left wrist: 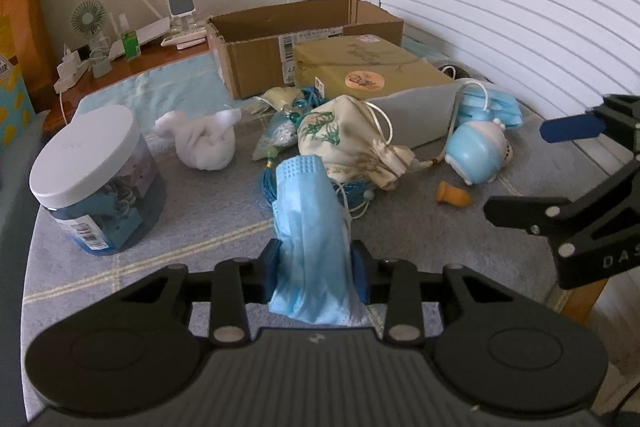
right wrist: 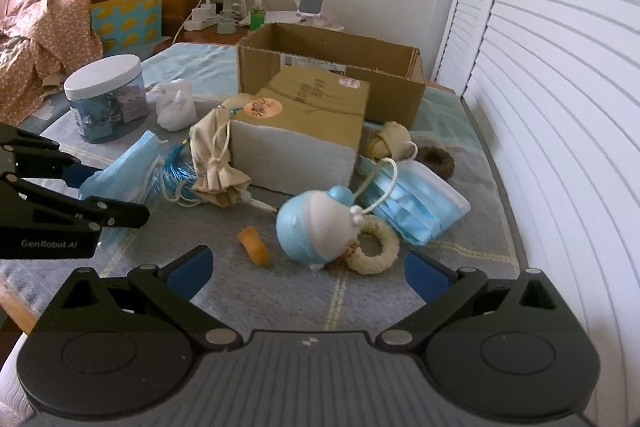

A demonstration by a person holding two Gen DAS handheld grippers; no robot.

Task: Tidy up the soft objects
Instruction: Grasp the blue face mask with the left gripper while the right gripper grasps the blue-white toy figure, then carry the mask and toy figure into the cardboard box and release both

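Bedroom corner, white louvred doors on the right; grey checked worktop (left wrist: 224, 223) crowded w/ soft bits.

Left claw (left wrist: 316, 269): pitched down toward the worktop, pads pressed onto a crumpled blue face mask (left wrist: 308, 227) — pinching it near its lower end, the rest standing up between the fingers. Mask sits near front-centre of the worktop, just in front of a cream drawstring pouch (left wrist: 352, 143).

Right claw (right wrist: 308, 267): also angled down, fingers spread wide, nothing between them. It hangs over a blue-and-white plush toy (right wrist: 316, 227), w/ a stack of blue masks (right wrist: 416, 203) just right of the toy.

Open cardboard box (right wrist: 332, 67) at back. White-lidded jar (left wrist: 96, 179) on the left.
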